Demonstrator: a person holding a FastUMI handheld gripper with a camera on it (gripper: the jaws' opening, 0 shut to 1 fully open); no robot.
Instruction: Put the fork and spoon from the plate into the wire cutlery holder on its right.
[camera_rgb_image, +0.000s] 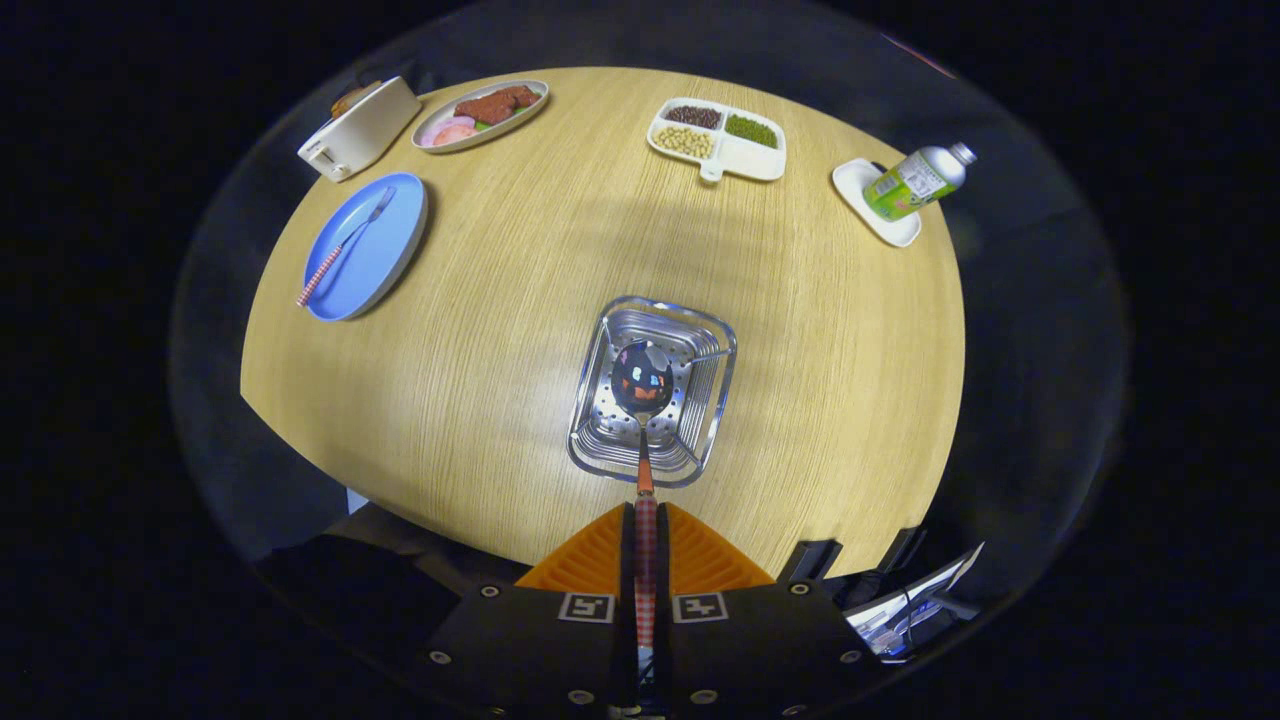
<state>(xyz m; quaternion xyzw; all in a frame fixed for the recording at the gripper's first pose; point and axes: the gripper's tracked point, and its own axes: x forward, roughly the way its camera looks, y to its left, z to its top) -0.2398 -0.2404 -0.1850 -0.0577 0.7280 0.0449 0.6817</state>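
Orange ribbed fingers on the gripper, black body behind with black-and-white square markers. Between the fingers, red-and-white checked handle of the spoon, bowl shiny and dark. Just ahead, silvery wire cutlery holder. Pale wood-grain table. Far ahead to the left, blue plate with the fork, same red-and-white check. Beyond, white toaster, white divided dish with brown, green and beige fillings, green-labelled silver bottle.

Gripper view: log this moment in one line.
fingers shut on spoon | spoon over wire holder | fork on blue plate
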